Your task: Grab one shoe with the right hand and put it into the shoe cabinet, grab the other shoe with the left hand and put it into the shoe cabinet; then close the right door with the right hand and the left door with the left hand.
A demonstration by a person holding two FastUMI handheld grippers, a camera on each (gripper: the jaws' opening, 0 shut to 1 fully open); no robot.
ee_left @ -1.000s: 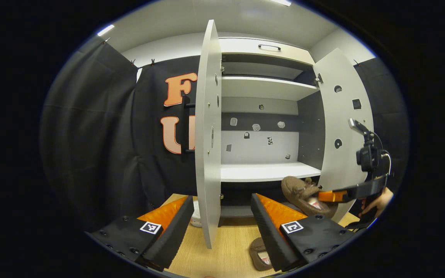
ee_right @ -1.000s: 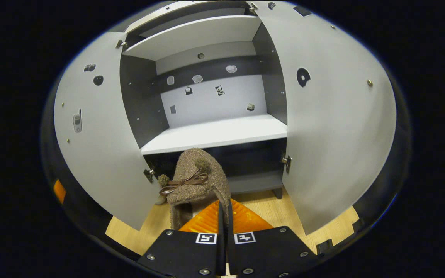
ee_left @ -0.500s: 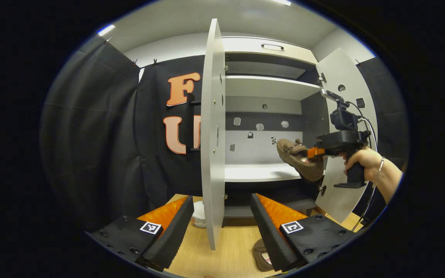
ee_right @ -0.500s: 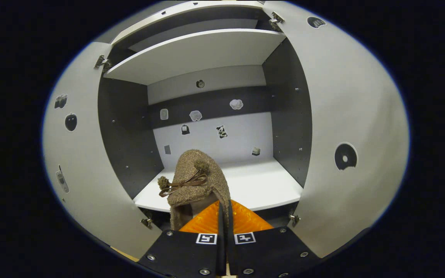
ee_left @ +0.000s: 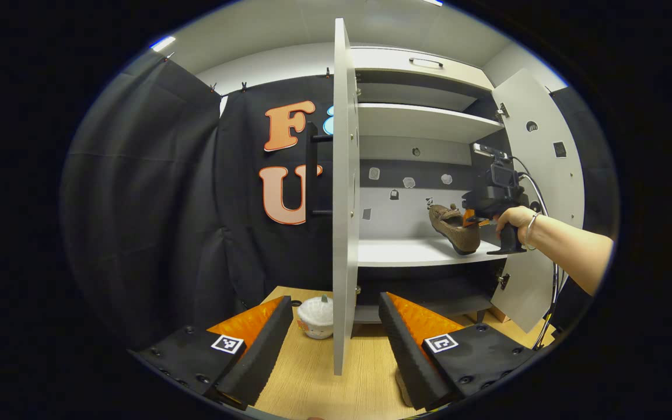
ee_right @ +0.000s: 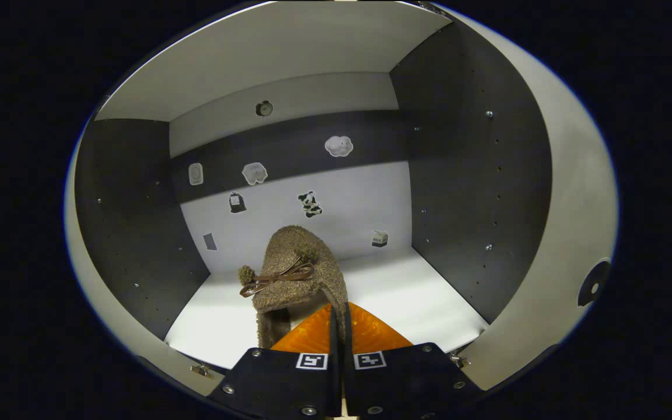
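Setting: booth hung with black cloth; pale wooden floor; grey shoe cabinet with both doors swung open.
Middle shelf: white board, bare apart from the arriving shoe; small stickers across the back panel.
Held shoe: brown fuzzy loafer with bow; long axis running away from the right gripper toward the back panel, toe leading, heel at the fingers; over the shelf's right part, sole just above or touching the board, cannot tell which.
Right gripper: fingers drawn nearly together, pinching the loafer's heel rim; hand reaching in past the right door.
Left gripper: fingers spread wide, nothing between them; low over the floor, straddling the edge of the left door.
Other shoe: sliver of tan sole on the floor beside the left gripper's finger, mostly hidden; nearer the left gripper by far.
Bystander item: small white bowl-like container on the floor near the cabinet foot.
Coming move, judged: lower and release onto the shelf, toe inward.
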